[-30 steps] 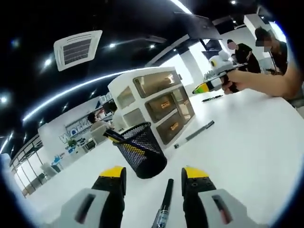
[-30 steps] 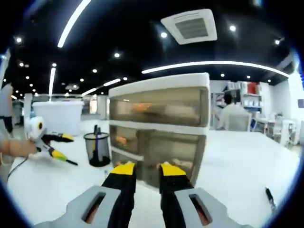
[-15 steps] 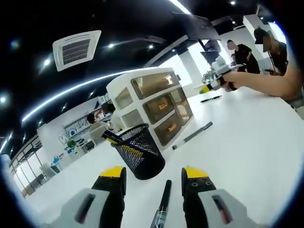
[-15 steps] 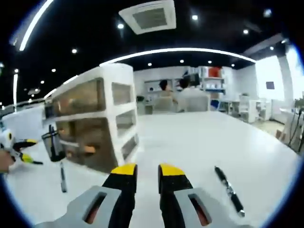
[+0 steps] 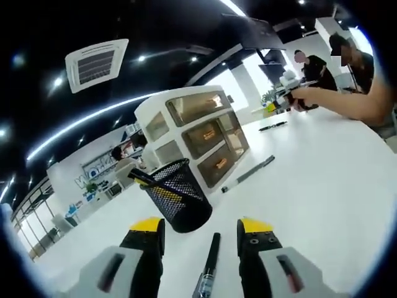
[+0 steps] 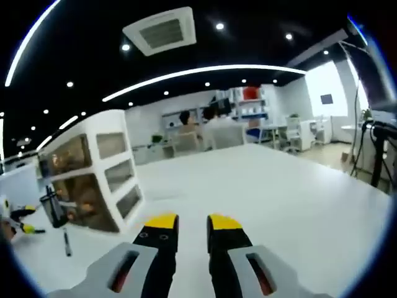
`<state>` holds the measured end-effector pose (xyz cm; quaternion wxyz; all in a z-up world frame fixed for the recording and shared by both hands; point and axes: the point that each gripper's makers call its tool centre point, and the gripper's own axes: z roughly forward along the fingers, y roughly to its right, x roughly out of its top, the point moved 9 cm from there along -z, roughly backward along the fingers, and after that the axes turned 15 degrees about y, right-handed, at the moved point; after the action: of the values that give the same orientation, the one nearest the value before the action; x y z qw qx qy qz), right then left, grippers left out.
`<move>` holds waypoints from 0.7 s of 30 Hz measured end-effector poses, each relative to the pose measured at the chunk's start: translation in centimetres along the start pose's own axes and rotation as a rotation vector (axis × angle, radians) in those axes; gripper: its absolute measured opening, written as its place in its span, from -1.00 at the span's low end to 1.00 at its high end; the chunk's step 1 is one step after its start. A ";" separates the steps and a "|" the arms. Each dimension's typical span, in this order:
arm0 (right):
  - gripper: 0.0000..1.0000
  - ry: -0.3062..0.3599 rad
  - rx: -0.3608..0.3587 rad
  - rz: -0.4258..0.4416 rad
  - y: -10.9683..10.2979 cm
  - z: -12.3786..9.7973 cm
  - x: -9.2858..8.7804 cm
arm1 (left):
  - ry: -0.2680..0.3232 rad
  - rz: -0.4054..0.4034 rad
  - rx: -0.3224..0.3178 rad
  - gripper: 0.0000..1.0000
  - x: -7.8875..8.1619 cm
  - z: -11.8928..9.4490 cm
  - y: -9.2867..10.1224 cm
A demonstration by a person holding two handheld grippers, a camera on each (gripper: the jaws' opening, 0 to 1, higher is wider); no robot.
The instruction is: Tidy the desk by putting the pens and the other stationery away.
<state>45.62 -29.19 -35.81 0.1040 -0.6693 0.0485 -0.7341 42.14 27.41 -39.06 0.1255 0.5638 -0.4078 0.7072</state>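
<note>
Jaws of your left gripper (image 5: pixel 201 231) stand wide apart in the left gripper view, with a black pen (image 5: pixel 208 267) lying on the white counter (image 5: pixel 322 186) between them, apparently untouched by either tip. Just ahead sits a black mesh pen cup (image 5: pixel 177 197) with pens sticking out of it, and behind that a white drawer unit (image 5: pixel 195 133) with tinted drawer fronts. A dark marker (image 5: pixel 248 174) lies on the counter just beside the unit, and another pen (image 5: pixel 273 126) lies farther off, near your right gripper (image 5: pixel 288 94). In the right gripper view, your right gripper's yellow-tipped jaws (image 6: pixel 193 221) stand narrowly apart with nothing between them, over bare counter (image 6: pixel 260 180). Off to the left you see the drawer unit (image 6: pixel 93 171), the pen cup (image 6: pixel 54 210) at its far side, and the marker (image 6: pixel 66 241) on the counter before it.
</note>
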 end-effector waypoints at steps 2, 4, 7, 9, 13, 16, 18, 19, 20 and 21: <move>-0.69 -0.016 -0.012 0.016 0.8 -0.1 0.6 | -0.013 -0.002 0.008 -0.07 -0.2 0.0 -0.2; -0.66 -0.151 0.000 -0.025 1.8 0.4 0.8 | -0.015 -0.029 0.008 -0.07 -0.4 0.0 -0.3; -0.64 -0.407 0.023 -0.080 2.9 1.4 0.1 | -0.016 -0.031 0.010 -0.07 -0.4 0.0 -0.4; -0.59 -0.523 0.030 -0.102 3.1 1.9 0.0 | -0.009 -0.022 0.013 -0.07 -0.2 0.0 -0.4; -0.54 -0.702 0.062 -0.185 3.0 3.2 0.5 | -0.016 0.000 0.008 -0.07 -0.2 0.0 0.0; -0.54 -0.845 0.093 -0.199 3.3 5.3 0.5 | -0.023 0.004 -0.001 -0.07 -0.3 0.0 0.1; -0.54 -0.955 0.092 -0.202 3.3 6.0 -0.1 | -0.020 0.004 0.000 -0.07 -0.2 -0.1 0.1; -0.53 -1.005 0.090 -0.213 3.4 6.3 -0.5 | -0.019 0.006 0.002 -0.07 -0.2 -0.1 0.0; -0.51 -1.038 0.082 -0.232 3.5 6.7 -0.6 | -0.018 0.006 0.003 -0.07 -0.2 -0.1 0.0; -0.50 -1.071 0.074 -0.252 3.5 7.0 -0.8 | -0.016 0.004 0.009 -0.07 -0.1 -0.2 0.0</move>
<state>52.99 -31.98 -36.68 0.0489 -0.9458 -0.1173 -0.2988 42.03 27.60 -39.10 0.1182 0.5691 -0.4065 0.7049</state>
